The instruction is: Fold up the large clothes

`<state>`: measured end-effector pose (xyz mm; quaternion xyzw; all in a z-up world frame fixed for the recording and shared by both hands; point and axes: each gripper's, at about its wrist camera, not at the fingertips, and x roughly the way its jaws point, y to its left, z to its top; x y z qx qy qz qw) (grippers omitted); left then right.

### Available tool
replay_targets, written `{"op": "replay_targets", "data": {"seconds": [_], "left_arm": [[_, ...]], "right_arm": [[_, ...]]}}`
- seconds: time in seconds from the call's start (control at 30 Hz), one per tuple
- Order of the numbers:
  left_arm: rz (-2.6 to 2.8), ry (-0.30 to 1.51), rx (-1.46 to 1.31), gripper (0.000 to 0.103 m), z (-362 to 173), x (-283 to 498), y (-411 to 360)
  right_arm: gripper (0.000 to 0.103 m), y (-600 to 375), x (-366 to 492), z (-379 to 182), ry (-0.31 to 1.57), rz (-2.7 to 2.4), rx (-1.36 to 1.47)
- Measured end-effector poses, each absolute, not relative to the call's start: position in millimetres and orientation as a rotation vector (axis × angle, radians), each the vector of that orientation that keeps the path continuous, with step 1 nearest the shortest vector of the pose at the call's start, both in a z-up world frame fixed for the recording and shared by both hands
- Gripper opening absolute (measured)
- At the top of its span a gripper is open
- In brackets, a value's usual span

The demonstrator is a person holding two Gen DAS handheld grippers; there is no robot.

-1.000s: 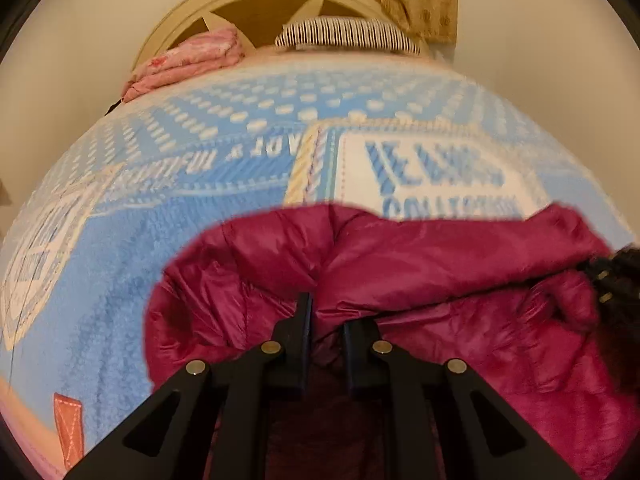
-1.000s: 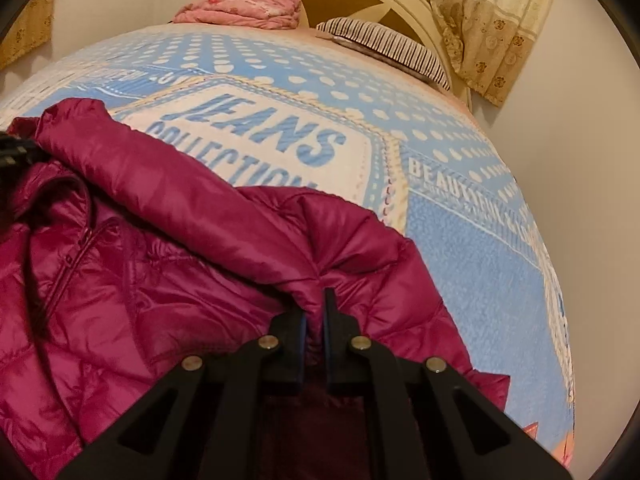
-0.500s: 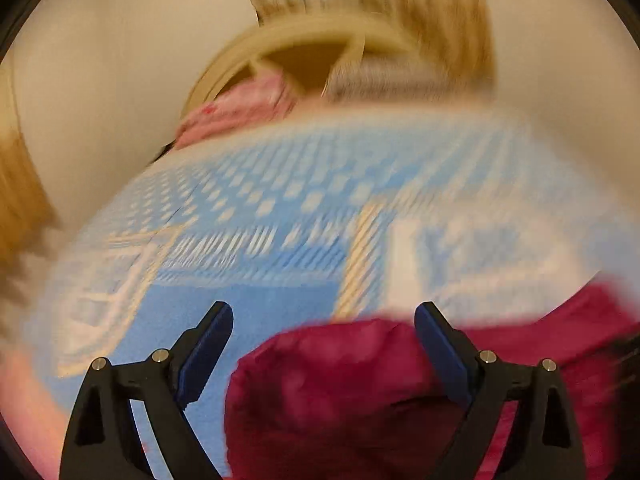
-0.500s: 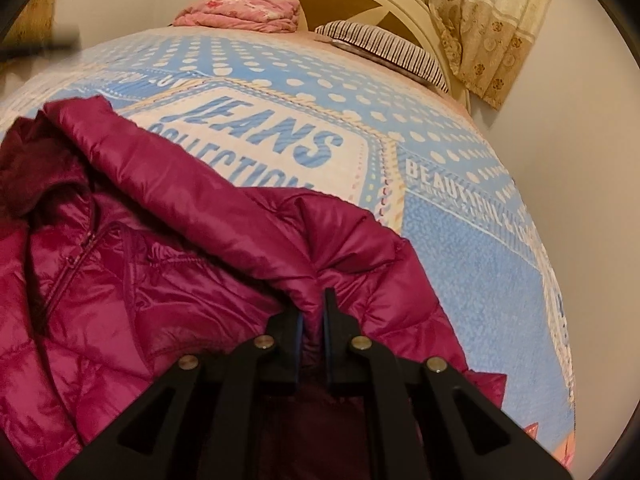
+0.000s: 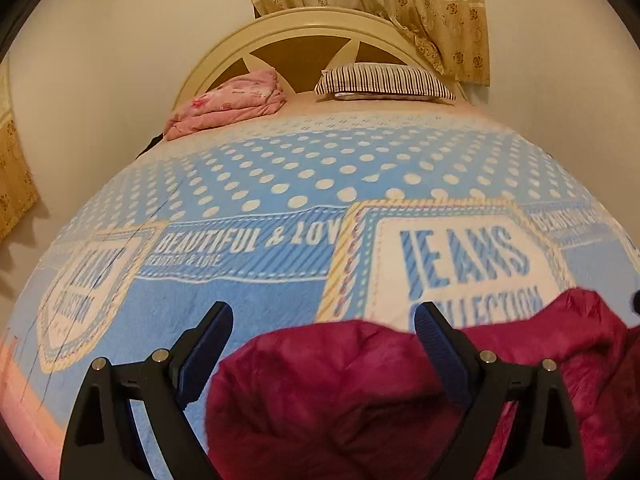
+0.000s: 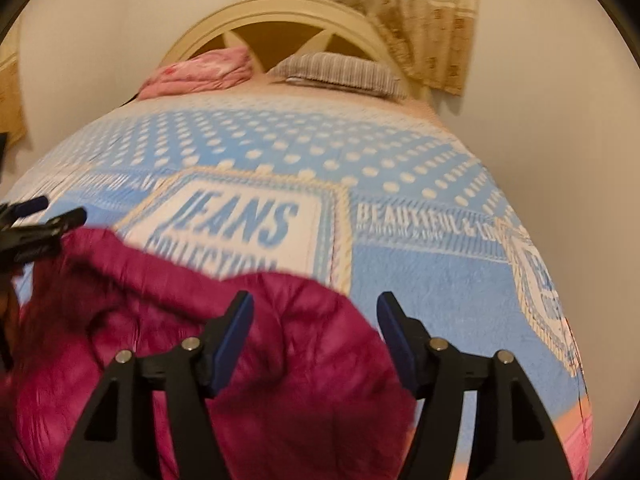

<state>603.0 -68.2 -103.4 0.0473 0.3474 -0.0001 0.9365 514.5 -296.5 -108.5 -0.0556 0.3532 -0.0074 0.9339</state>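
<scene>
Two grippers over the bed (image 5: 240, 280), both free of the jacket (image 5: 340, 392). Left gripper (image 5: 324, 336): jaws spread wide, nothing pinched; the magenta puffer lies below and between them, untouched. Right gripper (image 6: 314, 328): jaws opening, jacket bulging up between them in the lower centre of its view, pads clear of the cloth.

Jacket sits at the near end of the blue blanket, filling the bottom of both frames, covering the lower edge of the "JEANS COLLECTION" patch (image 5: 460, 264). Pillow (image 5: 384, 82) and a pink bundle (image 5: 232, 104) lie well apart from it, up by the headboard (image 5: 304, 24).

Step, as I read it: release after a fold, both hands off the garment. Next move calls for picking a fresh edge or sleeve, closing on it, and carrying it across the body.

Long axis seems to run left to right across the frame, parallel to the near bed edge. One ridge, perhaps a sleeve, trails toward the upper left in the right view. Which end is collar I cannot tell.
</scene>
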Motion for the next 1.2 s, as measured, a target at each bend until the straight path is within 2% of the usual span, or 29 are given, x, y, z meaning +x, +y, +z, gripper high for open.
{"op": "replay_targets", "data": {"seconds": [0.2, 0.57, 1.2], "left_arm": [[-0.001, 0.798, 0.073, 0.093, -137.2, 609.4, -83.7], [-0.018, 0.876, 0.109, 0.094, -180.8, 601.7, -90.1], [0.01, 0.896, 0.115, 0.1, -190.2, 606.0, -90.1]], "right_arm": [[0.066, -259.6, 557.6, -129.4, 0.779, -0.006, -0.001], [0.066, -249.8, 548.6, -180.2, 0.851, 0.01, 0.003], [0.07, -241.1, 553.0, -200.0, 0.861, -0.017, -0.074]]}}
